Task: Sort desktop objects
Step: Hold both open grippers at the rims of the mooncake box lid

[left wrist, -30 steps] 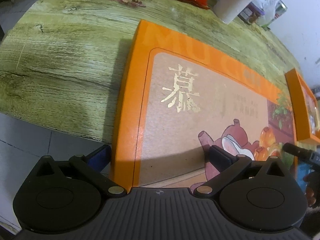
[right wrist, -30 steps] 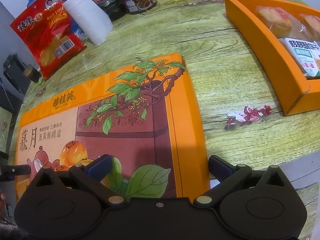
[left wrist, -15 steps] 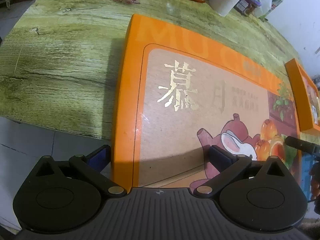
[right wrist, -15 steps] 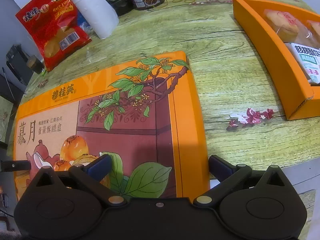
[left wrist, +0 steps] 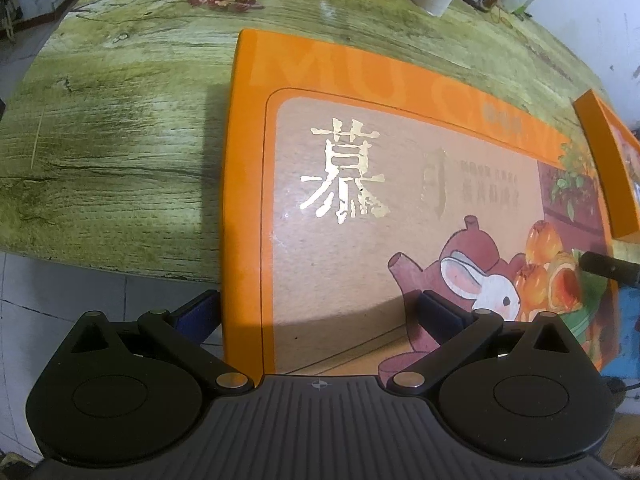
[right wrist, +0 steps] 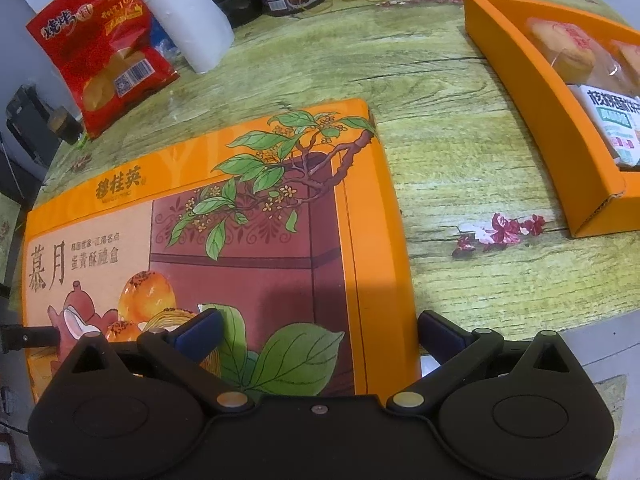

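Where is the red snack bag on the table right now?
In the right wrist view the red snack bag lies at the table's far left, touching the white paper roll, beyond the orange box lid.

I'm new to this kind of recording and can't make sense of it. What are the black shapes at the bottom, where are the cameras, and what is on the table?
The black shapes are two hand-held grippers, each carrying a camera that looks along its fingers. The left gripper straddles the left near corner of a flat orange gift-box lid; the right gripper straddles its right near corner. Both look open, one finger either side of the corner; I cannot tell whether they press it. On the green wood-grain table also lie an open orange tray of wrapped pastries, a red snack bag and a white paper roll.
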